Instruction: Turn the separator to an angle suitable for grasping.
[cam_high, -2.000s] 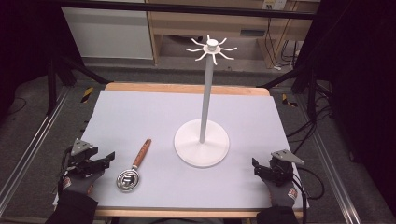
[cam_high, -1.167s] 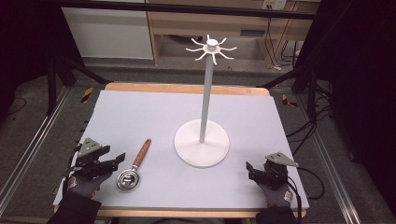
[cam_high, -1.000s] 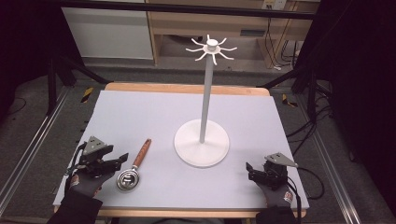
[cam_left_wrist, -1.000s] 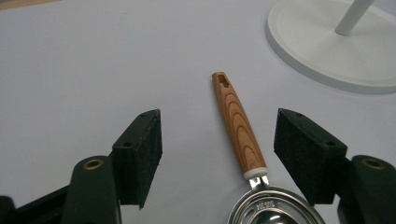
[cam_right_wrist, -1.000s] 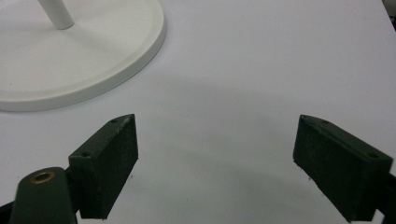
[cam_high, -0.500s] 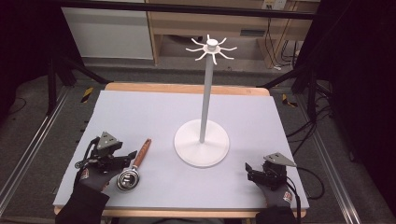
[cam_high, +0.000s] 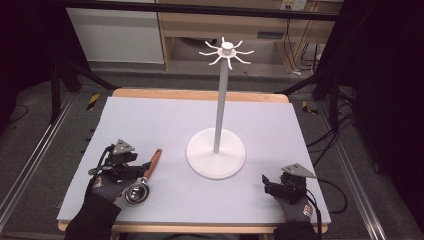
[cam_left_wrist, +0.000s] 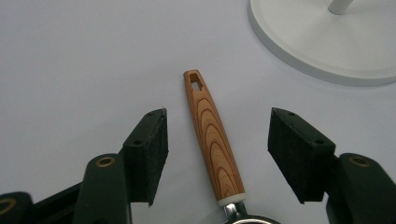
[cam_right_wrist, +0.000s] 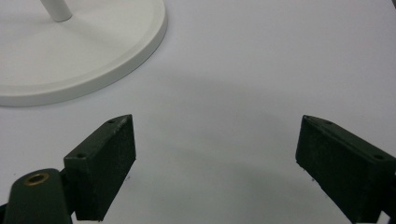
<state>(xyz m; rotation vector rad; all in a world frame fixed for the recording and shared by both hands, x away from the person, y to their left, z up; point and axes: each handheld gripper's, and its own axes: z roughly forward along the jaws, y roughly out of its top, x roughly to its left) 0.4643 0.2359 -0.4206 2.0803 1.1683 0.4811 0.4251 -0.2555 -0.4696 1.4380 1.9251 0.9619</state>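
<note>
Between your left gripper's closing, not yet touching jaws lies the spoon; grabbing and hanging remain.

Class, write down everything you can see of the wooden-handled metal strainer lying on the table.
The wooden-handled metal strainer lies flat on the pale grey table top, left of the white stand base. Its tapered handle shows reddish-brown grain and a slotted hanging hole at the tip; a pale collar joins it to a shiny round metal bowl. The left tool straddles the handle, its jaws just closing in, pads not touching.
</note>
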